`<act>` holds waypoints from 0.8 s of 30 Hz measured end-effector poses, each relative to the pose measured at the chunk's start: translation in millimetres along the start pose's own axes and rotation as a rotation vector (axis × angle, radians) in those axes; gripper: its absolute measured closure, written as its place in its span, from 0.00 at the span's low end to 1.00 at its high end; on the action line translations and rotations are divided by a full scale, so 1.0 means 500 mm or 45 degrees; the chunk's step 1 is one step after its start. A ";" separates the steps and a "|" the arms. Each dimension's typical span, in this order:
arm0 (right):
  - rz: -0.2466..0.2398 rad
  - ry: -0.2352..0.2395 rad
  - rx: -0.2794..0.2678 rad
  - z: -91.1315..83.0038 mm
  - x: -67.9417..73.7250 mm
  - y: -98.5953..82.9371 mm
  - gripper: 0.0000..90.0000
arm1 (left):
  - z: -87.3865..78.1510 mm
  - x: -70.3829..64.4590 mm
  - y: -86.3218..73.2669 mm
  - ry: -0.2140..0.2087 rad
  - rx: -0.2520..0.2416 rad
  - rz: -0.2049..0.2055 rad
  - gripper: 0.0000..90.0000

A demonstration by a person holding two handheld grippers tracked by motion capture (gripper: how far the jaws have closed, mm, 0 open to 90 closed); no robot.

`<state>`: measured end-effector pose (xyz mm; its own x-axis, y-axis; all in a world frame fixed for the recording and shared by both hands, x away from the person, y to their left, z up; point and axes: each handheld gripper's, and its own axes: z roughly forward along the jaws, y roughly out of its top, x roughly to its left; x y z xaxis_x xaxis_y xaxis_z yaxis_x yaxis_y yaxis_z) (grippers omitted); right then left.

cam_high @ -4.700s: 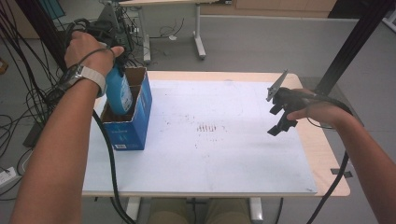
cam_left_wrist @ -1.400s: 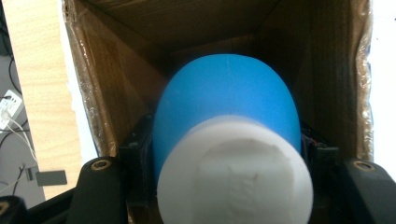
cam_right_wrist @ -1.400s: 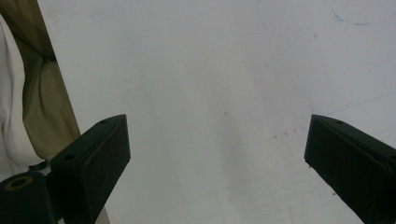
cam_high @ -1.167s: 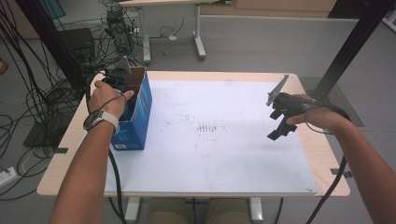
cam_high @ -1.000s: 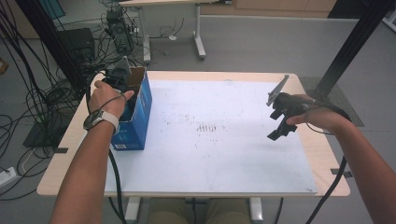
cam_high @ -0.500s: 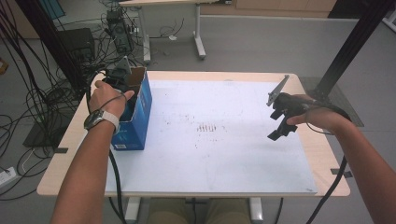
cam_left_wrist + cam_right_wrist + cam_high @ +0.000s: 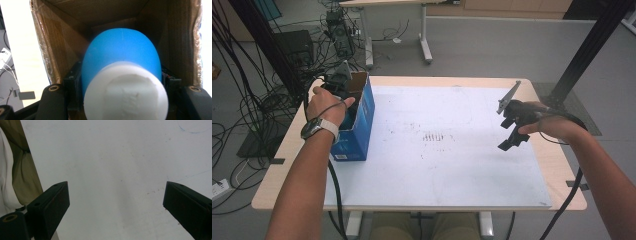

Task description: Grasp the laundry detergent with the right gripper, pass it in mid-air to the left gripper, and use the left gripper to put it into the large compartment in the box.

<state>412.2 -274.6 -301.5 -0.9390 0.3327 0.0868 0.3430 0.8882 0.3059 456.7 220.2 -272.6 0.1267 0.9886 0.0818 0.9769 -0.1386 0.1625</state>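
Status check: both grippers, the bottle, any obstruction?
Left gripper shut on blue bottle, inside the cardboard box. Right gripper open, over the white mat. Box walls close around the bottle.

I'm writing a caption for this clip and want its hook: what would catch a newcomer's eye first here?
First, the open blue cardboard box at the left edge of the white-topped table, with the left tongs reaching into it. Inside it, those tongs are closed on a blue plastic bottle with a white cap. Across the table, the right tongs hang open above the bare white surface.
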 end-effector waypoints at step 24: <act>-0.003 0.002 0.010 0.001 0.000 0.003 0.08 | 0.001 0.002 0.000 -0.005 0.001 0.003 0.41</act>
<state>412.7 -273.1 -301.3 -0.9398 0.3302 0.0878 0.3410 0.8913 0.2987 457.2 221.3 -273.1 0.1296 0.9885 0.0780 0.9768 -0.1408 0.1616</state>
